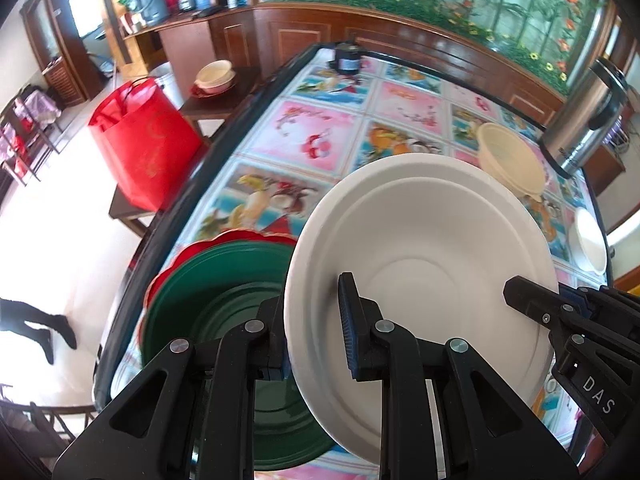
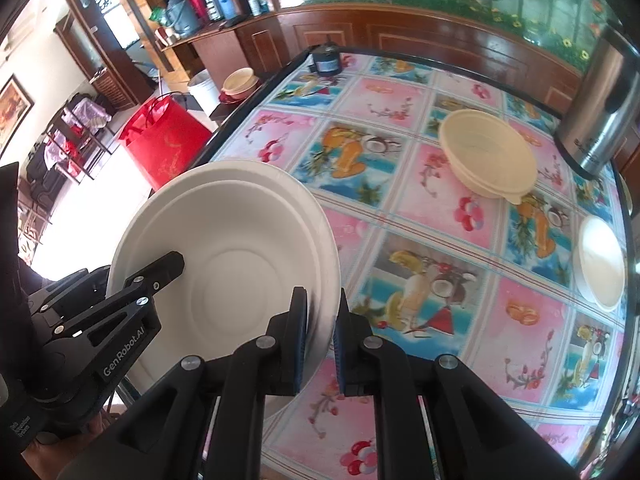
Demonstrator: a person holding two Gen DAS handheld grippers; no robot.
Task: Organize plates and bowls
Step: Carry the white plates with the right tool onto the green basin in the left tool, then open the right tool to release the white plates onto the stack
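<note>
We hold one white plate (image 1: 424, 280) between both tools, tilted up off the table (image 1: 280, 148). Our left gripper (image 1: 312, 328) is clamped on the plate's left rim: one finger sits behind the edge, the other presses on the plate's face. Our right gripper (image 2: 320, 340) pinches the opposite rim in the same way, its two fingers closed on the thin edge with the plate's hollow turned toward the left. Each tool shows in the other's camera, reaching in from the side and lying across the plate's face.

Beneath the plate's left side, at the near left of the table, lies a green plate (image 1: 216, 312), and under that a red plate (image 1: 172, 260) with a scalloped edge shows at its far rim. The white plate's lower edge hangs over the green one; we cannot tell whether they touch.

Farther back on the right, a cream bowl (image 2: 486, 156) stands upright on the fruit-patterned tablecloth (image 2: 400, 216). Near the right edge rests a small white bowl (image 2: 600, 264), well apart from the cream one. A steel flask (image 2: 604, 112) stands at the far right corner, and a small black device (image 2: 326, 60) sits at the far edge. Off the table to the left, a red bag (image 1: 144, 144) stands on a low bench.
</note>
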